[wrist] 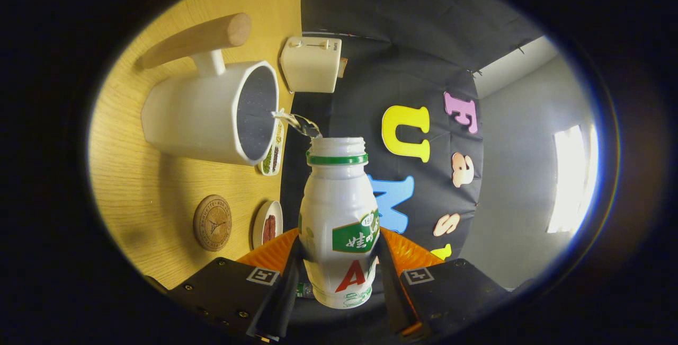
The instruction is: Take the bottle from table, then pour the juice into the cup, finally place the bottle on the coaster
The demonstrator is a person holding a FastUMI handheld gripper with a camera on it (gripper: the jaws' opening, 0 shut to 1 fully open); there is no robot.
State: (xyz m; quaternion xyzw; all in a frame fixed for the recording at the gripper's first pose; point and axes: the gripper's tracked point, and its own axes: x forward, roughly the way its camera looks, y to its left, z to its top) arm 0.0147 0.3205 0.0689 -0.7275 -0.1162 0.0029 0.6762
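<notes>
2 fingers [288,276] of the claw [339,281] press on the bottle [339,218] from either side, so the claw is clamped on it, gripping the lower body with the open neck pointing ahead. Beyond the fingers to the left lies the wooden table [132,175], where a round coaster [212,222] sits near the left finger, with a small dish [267,224] just beside it. Further ahead on that side stands the white cup [206,117], its wooden handle [196,40] on the side away from the claw. A thin stream of clear liquid [296,122] runs from the bottle's mouth into the cup's opening. A second small dish [273,154] shows behind the cup's rim. A white toaster [311,64] sits further ahead still, past the bottle's mouth.
</notes>
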